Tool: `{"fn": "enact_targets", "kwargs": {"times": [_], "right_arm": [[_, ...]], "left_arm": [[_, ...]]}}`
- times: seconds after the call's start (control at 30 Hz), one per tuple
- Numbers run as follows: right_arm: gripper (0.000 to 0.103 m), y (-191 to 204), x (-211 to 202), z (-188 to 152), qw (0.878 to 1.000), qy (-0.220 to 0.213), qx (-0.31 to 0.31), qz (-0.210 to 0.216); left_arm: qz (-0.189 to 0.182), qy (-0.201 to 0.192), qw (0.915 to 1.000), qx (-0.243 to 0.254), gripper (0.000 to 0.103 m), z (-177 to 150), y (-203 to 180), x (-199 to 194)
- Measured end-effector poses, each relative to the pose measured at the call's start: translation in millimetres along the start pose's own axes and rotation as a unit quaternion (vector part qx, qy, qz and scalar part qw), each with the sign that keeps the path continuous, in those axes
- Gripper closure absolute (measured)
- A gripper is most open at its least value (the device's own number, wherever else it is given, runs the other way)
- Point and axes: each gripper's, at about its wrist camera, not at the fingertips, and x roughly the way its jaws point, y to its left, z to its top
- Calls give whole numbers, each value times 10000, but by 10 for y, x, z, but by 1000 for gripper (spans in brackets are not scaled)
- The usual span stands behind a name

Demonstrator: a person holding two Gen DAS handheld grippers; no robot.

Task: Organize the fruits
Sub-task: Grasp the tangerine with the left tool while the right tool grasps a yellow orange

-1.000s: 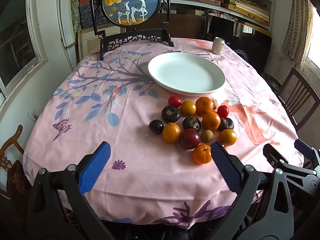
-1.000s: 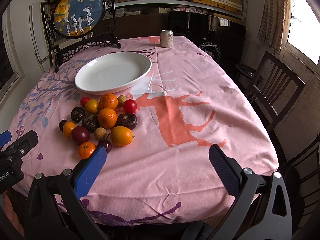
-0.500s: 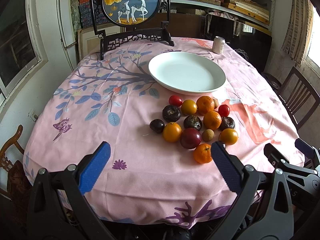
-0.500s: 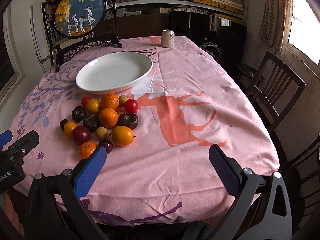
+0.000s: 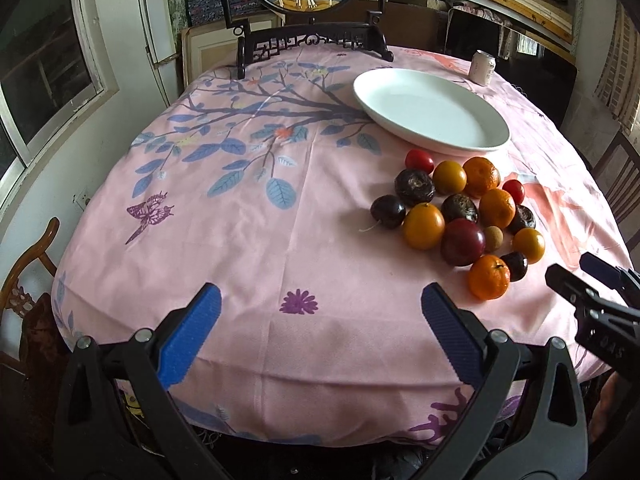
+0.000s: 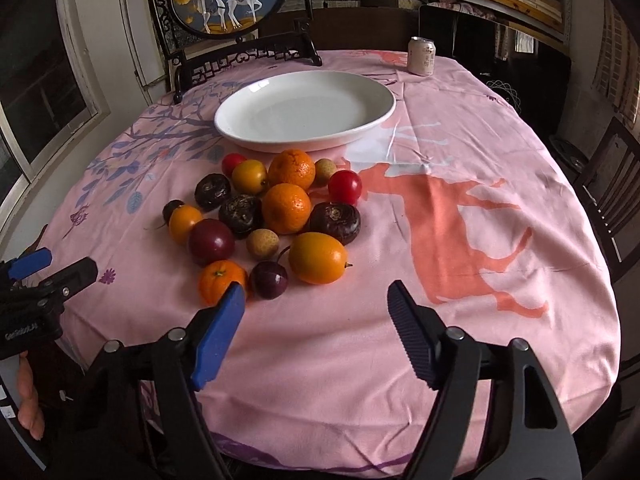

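Fruits (image 6: 276, 216) lie clustered on the desk (image 6: 460, 152) just before the white plate (image 6: 306, 110). Left tool (image 5: 320, 320) and right tool (image 6: 314, 312) both hover spread wide, holding nothing.

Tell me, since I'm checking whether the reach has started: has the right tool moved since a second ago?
Yes. The right tool has gone forward toward the fruit; its left fingertip now overlaps the nearest mandarin, and the white plate looms nearer.

Glossy white plate (image 6: 384, 118) on matt printed cloth (image 6: 460, 320); ribbed blue gripper pads (image 6: 218, 338)
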Motion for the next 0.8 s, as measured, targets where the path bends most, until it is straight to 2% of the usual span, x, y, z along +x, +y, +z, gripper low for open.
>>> {"fn": "enact_targets", "kwargs": {"times": [0.1,0.17,0.27,0.33,0.37,0.47,0.57,0.7,0.8], "right_arm": [[49,-74,214,65,9997,193,80,83],[52,-98,328,97,9996,278,85,40],[53,-146,438,159,9988,255,215,361],[56,-141,574,196,9970,495,226,554],[66,-116,570,209,9979,386,118,504],[66,-120,526,204,9977,334,155,573],[66,-193,322,164,9998,45,103,181],[66,-363,234,82,9997,63,233,-53],[66,-436,200,22,9996,67,277,-52]], "left_arm": [[16,78,10000,44,2,0,-1,65],[2,146,9999,37,2,15,-5,115],[-17,242,9997,-10,2,39,-8,204],[-60,325,9994,-45,2,69,-15,293],[-78,381,9992,-59,2,80,-24,335],[-189,553,9983,-64,2,100,-76,423],[-542,542,9971,9,2,110,-201,402],[-995,584,9922,463,2,83,-565,377],[-974,604,9906,750,2,74,-822,411]]}}
